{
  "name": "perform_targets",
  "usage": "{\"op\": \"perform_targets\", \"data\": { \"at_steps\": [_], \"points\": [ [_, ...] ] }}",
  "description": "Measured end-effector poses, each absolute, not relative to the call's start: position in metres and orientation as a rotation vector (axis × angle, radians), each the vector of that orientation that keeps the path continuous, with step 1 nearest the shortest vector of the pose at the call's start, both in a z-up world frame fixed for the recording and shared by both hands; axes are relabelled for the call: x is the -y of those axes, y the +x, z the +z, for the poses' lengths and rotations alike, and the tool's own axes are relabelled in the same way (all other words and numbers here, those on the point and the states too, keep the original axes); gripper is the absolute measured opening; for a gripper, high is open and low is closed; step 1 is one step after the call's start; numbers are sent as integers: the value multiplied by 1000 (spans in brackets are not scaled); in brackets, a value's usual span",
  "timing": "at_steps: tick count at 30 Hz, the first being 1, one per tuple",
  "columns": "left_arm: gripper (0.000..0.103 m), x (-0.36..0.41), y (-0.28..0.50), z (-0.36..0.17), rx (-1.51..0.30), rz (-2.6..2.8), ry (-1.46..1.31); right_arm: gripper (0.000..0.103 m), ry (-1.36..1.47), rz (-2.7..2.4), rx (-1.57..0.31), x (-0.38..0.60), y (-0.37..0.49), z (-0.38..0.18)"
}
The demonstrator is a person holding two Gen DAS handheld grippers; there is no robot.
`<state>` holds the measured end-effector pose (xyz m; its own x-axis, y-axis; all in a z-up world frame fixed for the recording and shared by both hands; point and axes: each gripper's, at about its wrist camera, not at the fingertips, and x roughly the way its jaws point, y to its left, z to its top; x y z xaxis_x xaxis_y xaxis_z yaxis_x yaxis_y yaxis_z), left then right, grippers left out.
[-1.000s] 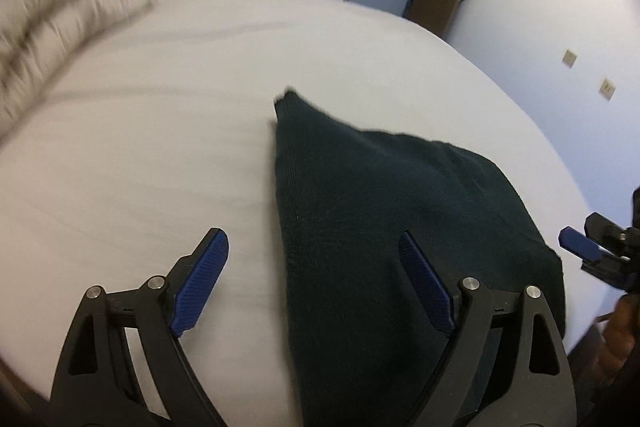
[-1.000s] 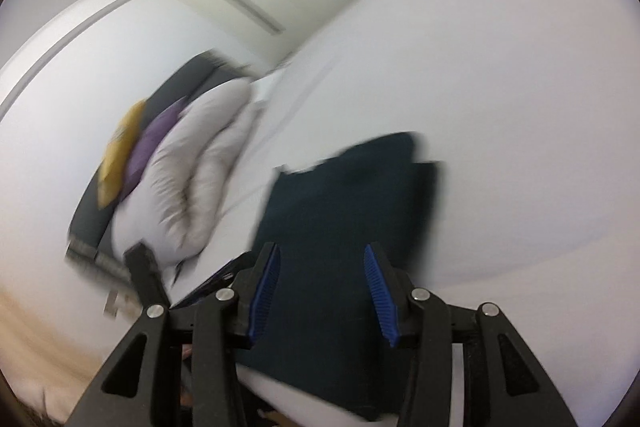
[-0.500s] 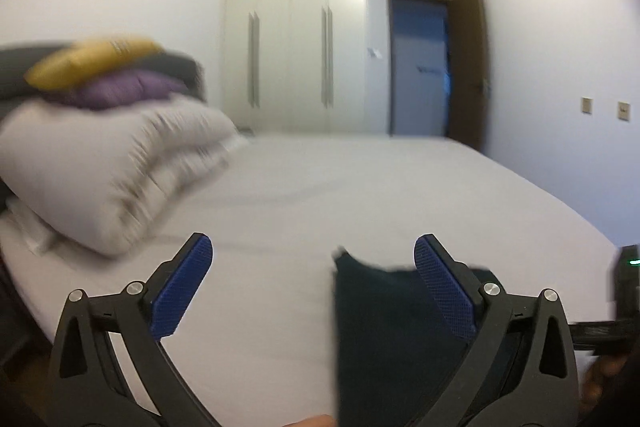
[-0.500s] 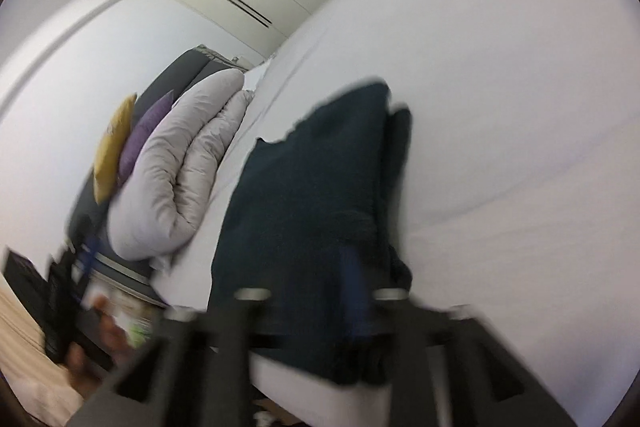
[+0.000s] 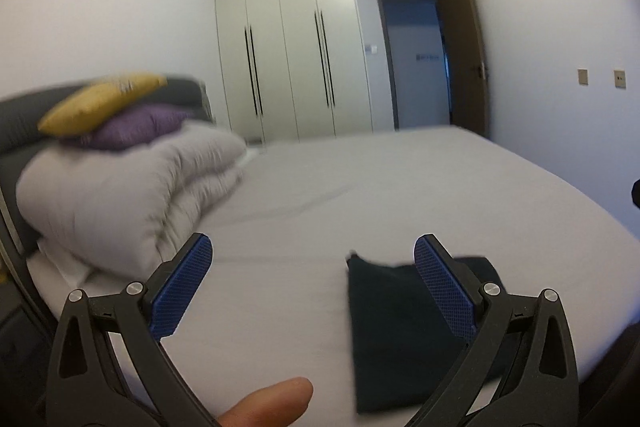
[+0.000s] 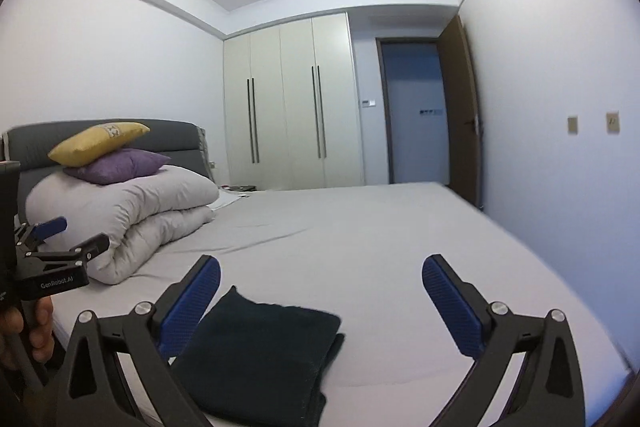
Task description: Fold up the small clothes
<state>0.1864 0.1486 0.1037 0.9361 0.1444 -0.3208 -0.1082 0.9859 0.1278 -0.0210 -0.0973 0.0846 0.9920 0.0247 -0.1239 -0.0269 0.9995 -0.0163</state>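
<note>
Dark green cloth, folded into a thick rectangle (image 6: 260, 355), lies flat on the near edge of the bed (image 6: 380, 227), and everything about a coming move depends on how it sits between the two tools. In the right wrist view it lies low and to the left, partly behind the left finger of the right gripper (image 6: 320, 301), with most of it outside the gap between the fingers. That gripper's jaws are opening and stand wide, with only bare sheet between them and nothing held. In the left wrist view the same cloth (image 5: 400, 327) lies low and to the right, partly behind the right finger of the left gripper (image 5: 314, 277), whose jaws are spread fully and also empty; a fingertip (image 5: 276, 403) of the person shows at the bottom edge. So the cloth sits between the two grippers, below both, and neither is plainly closer. Its long axis appears to run away from the cameras, toward the far side of the bed. Judging by its neat layered shape, this piece looks finished. Farther off, a folded grey duvet (image 6: 132, 215) carries a purple pillow (image 6: 120, 167) and a yellow pillow (image 6: 100, 143) against the headboard (image 6: 176, 135), with the wardrobe (image 6: 288, 99) beyond.
</note>
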Motion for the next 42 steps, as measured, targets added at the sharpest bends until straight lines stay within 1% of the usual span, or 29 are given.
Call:
{"op": "perform_targets", "data": {
  "at_steps": [2, 5, 8, 13, 17, 20, 25, 42],
  "points": [
    [103, -149, 185, 102, -398, 100, 66, 103, -4, 10, -127, 98, -26, 92],
    [103, -143, 182, 91, -445, 91, 72, 103, 16, 41, -153, 97, -35, 95],
    [103, -134, 185, 71, -540, 59, 76, 103, 20, 64, -260, 90, -31, 89],
    [103, -129, 203, 27, -716, 49, 45, 103, 59, -11, -463, 86, -8, 59],
    [103, -129, 211, 4, -771, 52, 39, 103, 93, -76, -619, 93, 12, 34],
    [103, -131, 216, -8, -791, 53, 33, 103, 122, -94, -679, 97, 14, 21],
    [103, -137, 227, -24, -822, 45, 13, 103, 85, -98, -685, 87, 6, 15],
    [103, -133, 229, -30, -848, 32, 14, 103, 46, -75, -693, 80, 10, 7]
  ]
}}
